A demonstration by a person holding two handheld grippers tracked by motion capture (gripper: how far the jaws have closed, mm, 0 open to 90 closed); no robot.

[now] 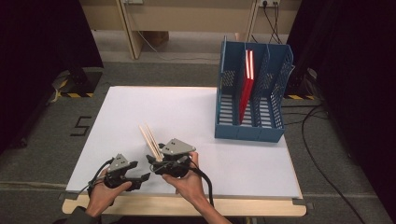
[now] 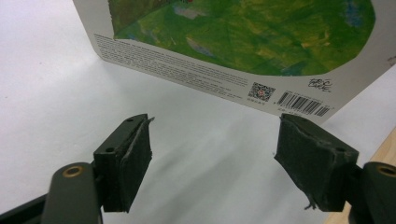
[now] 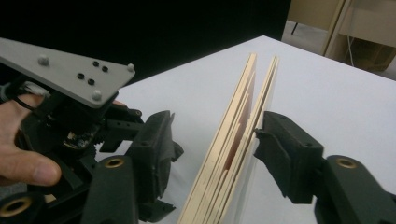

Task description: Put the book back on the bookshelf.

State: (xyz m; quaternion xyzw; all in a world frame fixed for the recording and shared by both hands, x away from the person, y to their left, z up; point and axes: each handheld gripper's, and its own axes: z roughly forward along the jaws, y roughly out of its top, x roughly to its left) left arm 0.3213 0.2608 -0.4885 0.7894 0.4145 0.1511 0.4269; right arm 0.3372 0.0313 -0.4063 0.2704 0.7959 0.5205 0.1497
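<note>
Thin, stiff-looking book [image 1: 150,138] stands on edge between right claw's [image 1: 158,164] parted jaws; left claw [image 1: 140,179] open, empty; prob. light, grip near spine.

A thin book [image 1: 151,139] stands on edge, tilted, pale page edges up, its green back cover [image 2: 243,37] bearing a barcode, near the white desk's [image 1: 187,116] front.

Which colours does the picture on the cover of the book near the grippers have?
Mostly green with yellow patches, on a white cover; the book shows best in the left gripper view.
</note>
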